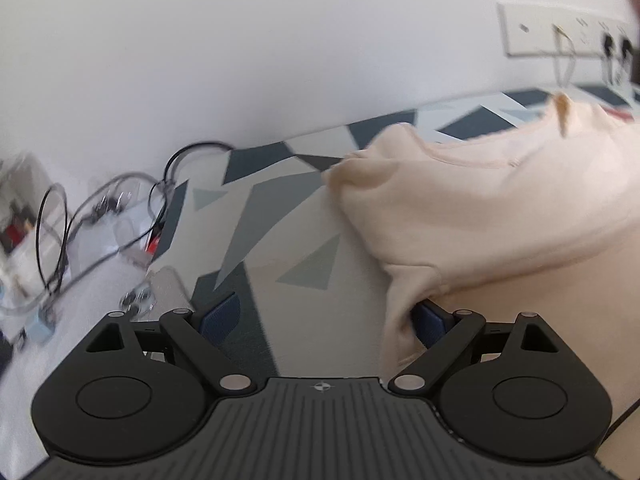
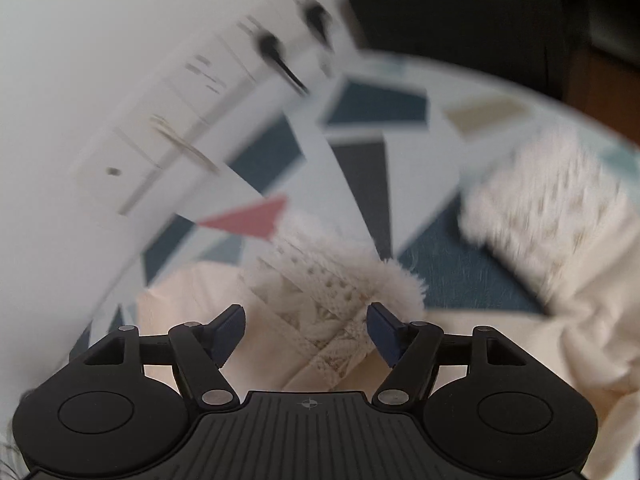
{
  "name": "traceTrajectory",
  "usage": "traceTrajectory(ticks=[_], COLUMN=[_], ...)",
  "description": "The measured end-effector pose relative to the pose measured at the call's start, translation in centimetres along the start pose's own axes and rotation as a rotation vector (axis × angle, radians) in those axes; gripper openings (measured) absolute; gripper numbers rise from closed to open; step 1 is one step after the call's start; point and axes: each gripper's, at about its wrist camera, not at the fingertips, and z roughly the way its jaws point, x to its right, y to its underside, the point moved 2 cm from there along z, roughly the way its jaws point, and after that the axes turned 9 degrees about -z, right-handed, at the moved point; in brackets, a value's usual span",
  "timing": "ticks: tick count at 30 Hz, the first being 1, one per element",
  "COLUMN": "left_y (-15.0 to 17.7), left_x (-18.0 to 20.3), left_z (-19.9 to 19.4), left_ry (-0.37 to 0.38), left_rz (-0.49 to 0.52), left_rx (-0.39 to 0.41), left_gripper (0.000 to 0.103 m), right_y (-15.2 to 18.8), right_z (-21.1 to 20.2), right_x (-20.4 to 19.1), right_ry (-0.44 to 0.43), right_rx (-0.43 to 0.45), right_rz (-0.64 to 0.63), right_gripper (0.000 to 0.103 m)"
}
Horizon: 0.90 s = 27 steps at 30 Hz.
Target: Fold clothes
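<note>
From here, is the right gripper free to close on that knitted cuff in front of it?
Probably yes. The right gripper stands open with the knitted cuff lying between its pads, which do not press on it. Nothing covers the cuff; the picture is blurred.

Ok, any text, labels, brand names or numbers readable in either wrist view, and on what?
None can be read.
Wall socket panel: only sockets and plugs, no legible lettering; in the right wrist view it is motion-blurred.
Cream garment: no visible tag or print.
Patterned cloth: geometric shapes only.
Clutter by the cables: too blurred to tell.
</note>
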Motion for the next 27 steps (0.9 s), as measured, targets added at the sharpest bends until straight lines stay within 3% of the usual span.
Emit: traceTrajectory(ticks=[5, 9, 12, 18, 19, 20, 21, 22, 23, 25, 27], left_y=[-0.6, -1.1, -0.6, -0.4, -0.4, -0.5, -0.5, -0.6, -0.7, -0.7, -0.6], left_x=[1.6, 0.8, 0.8, 0.6, 0.5, 0.5, 0.5, 0.4, 0.1, -0.4, -0.2], left_z=[-0.9, -0.4, 0.0, 0.5, 0.5, 0.5, 0.6, 0.7, 0.9, 1.1, 1.0], left_ry=[0.033, 0.037, 0.029, -0.004, -0.008, -0.013, -0.019, -0.023, -0.014, 0.012, 0.001], left_rz=[0.072, 0.014, 0.018, -0.001, -0.002, 0.000, 0.000, -0.004, -0.026, -0.081, -0.082], left_rx=[0.041, 0.020, 0.001, -0.014, -0.012, -0.010, -0.010, -0.016, -0.034, -0.058, -0.048], left_gripper=[0.092, 0.092, 0.092, 0.091, 0.089, 0.087, 0.074, 0.066, 0.062, 0.049, 0.048], right_y=[-0.7, -1.0, -0.8, -0.8, -0.9, -1.0, -1.1, -1.2, -1.5, -2.3, -3.1], right_z=[1.2, 0.3, -0.9, 1.1, 1.5, 1.5, 1.5, 1.4, 0.8, -0.7, -3.4], right_x=[-0.9, -1.0, 0.2, 1.3, 1.2, 1.3, 1.3, 1.3, 0.9, -0.3, -1.7], right_ry=[0.054, 0.080, 0.054, 0.047, 0.049, 0.043, 0.036, 0.024, -0.009, -0.123, -0.337], right_rx=[-0.011, -0.033, -0.036, -0.103, -0.107, -0.101, -0.094, -0.084, -0.056, 0.012, 0.143], right_rz=[0.006, 0.031, 0.106, 0.112, 0.104, 0.111, 0.119, 0.125, 0.123, 0.100, 0.084], right_gripper=[0.064, 0.050, 0.060, 0.055, 0.051, 0.033, 0.017, 0.016, 0.008, 0.007, 0.007])
